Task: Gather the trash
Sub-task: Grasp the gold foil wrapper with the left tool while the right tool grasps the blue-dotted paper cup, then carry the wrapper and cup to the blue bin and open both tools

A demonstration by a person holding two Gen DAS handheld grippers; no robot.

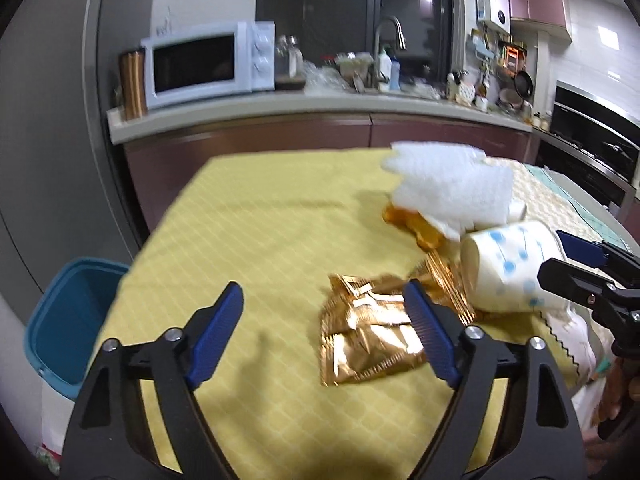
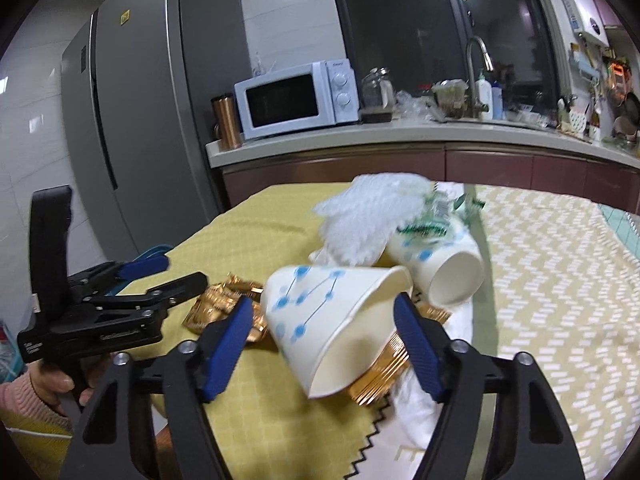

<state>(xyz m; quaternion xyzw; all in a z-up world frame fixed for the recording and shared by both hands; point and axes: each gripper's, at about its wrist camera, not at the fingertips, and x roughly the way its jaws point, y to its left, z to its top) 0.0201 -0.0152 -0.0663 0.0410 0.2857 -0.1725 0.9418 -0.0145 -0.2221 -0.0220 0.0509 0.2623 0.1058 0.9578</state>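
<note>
Your worktop [image 1: 260,216] wears a yellow quilted cloth, and on the far right a cream zigzag-patterned cloth [image 2: 560,272] covers the rest. Behind it runs a kitchen counter [image 2: 400,140] with a white microwave [image 2: 296,98], a copper tumbler [image 2: 227,120], a tap [image 2: 478,56] and bottles by the sink. A grey fridge [image 2: 132,92] stands at the left with small stickers too tiny to read, and a blue bin [image 1: 76,316] sits on the floor off the worktop's left edge.

The trash lies heaped right of centre: a gold foil packet [image 1: 370,340] with printing too blurred to read, 2 paper cups with blue dot-and-line prints, a white fluffy wad [image 2: 360,220] and a green-printed wrapper [image 2: 432,216] whose lettering is unreadable.

Your left gripper [image 1: 324,332] hangs over the yellow cloth with its fingers spread wide; the gold foil packet lies just by the right finger. Your right gripper [image 2: 324,340] has its fingers apart on either side of the nearer cup [image 2: 332,316], which lies on its side, mouth toward you; the other cup [image 2: 444,268] lies behind it. The white text on the left gripper's body is too small to read.
</note>
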